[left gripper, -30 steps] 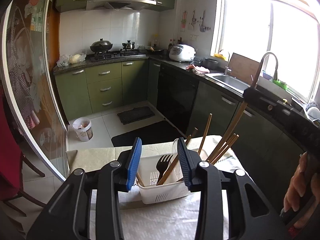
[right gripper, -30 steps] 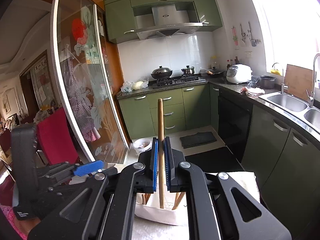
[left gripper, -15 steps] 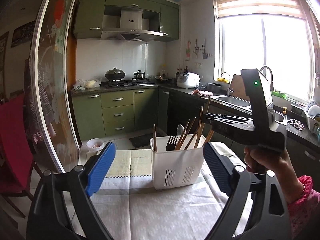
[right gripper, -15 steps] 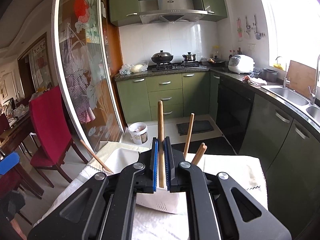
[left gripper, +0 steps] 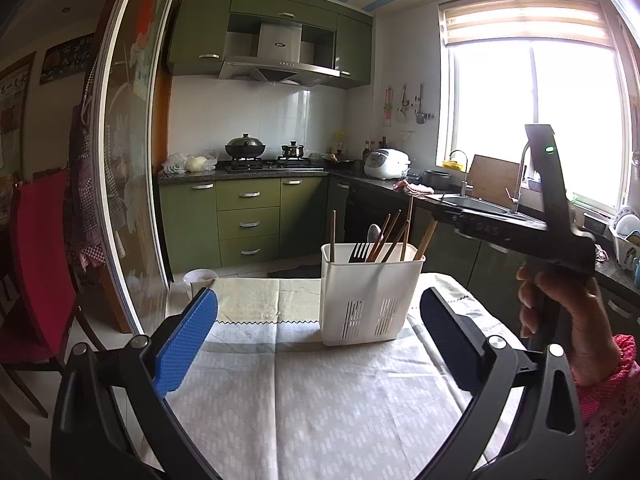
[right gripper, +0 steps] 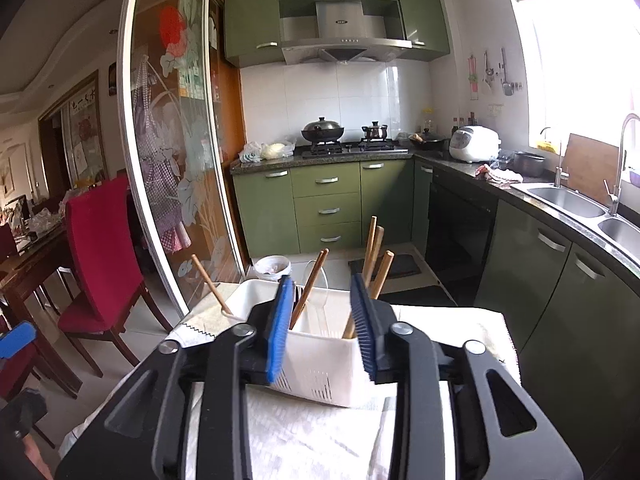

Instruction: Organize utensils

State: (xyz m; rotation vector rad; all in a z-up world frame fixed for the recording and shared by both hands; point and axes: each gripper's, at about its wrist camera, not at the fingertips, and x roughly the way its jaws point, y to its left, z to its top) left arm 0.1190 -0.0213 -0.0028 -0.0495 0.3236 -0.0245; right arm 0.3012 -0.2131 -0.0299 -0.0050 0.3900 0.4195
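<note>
Both grippers were empty: your right gripper (right gripper: 322, 316), jaws just parted, hung over the white slotted plastic utensil caddy (left gripper: 370, 292) on the cloth-covered counter (left gripper: 320, 400), wooden chopsticks (right gripper: 376, 256) dropped inside. Left gripper (left gripper: 316, 336) gaped wide. Next, you needed another loose utensil.

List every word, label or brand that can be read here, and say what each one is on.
"DAS" or "PAS", uncertain: raised letters on the side of the right gripper, seen from the left wrist.
Range hood badge: too small to read.
Tablecloth print: too faint to read.
Wall hanging characters: too blurred to read.
</note>
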